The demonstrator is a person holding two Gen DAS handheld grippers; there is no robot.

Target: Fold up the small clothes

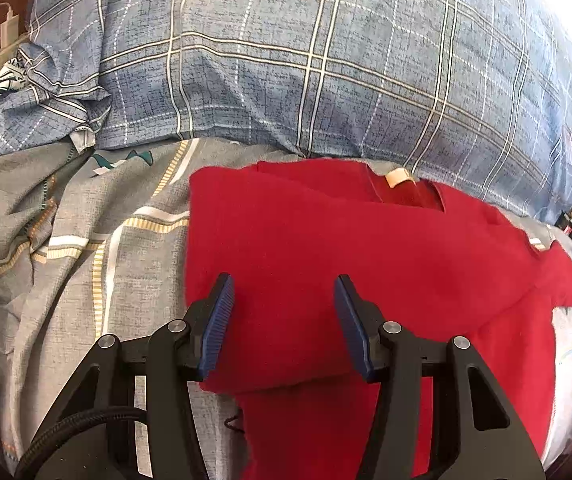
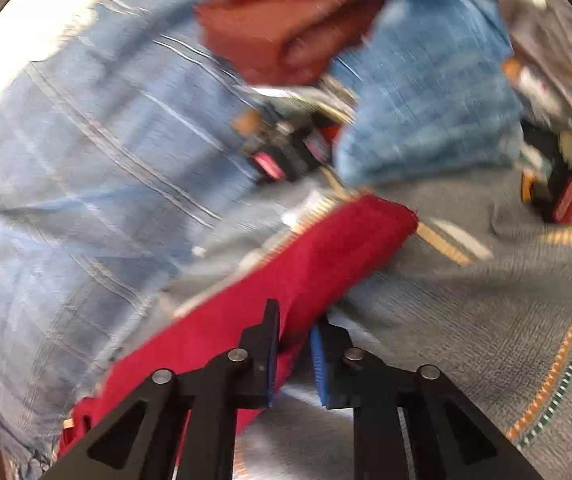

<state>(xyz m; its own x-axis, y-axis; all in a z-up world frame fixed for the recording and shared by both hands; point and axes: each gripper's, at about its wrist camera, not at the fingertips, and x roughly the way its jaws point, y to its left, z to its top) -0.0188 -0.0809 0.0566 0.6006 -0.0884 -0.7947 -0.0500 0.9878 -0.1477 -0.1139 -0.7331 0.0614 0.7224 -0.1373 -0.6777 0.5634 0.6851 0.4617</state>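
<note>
**Folding a red garment on the bed**

Lying on the bed's grey striped sheet [image 1: 86,264], the red garment [image 1: 325,240] is partly folded: its left side is turned in to a straight edge, and a pale label shows at the neck opening on the far side. A sleeve sticks out toward the right. Behind it runs a blue plaid quilt [image 1: 325,60], bunched at the far left beside a white charger [image 1: 8,26].

The left gripper [image 1: 284,320] hovers over the near part of the garment with its jaws spread wide and nothing between the blue pads.

The right wrist view is blurred by motion. There the right gripper [image 2: 293,344] has its jaws drawn close on a fold of the red garment [image 2: 325,248], the cloth pinched between the pads and running away up and to the right across the grey sheet [image 2: 465,320]. Beyond lie a blue denim piece [image 2: 425,92], a dark red cloth [image 2: 278,28] and some small clutter too smeared to identify.
</note>
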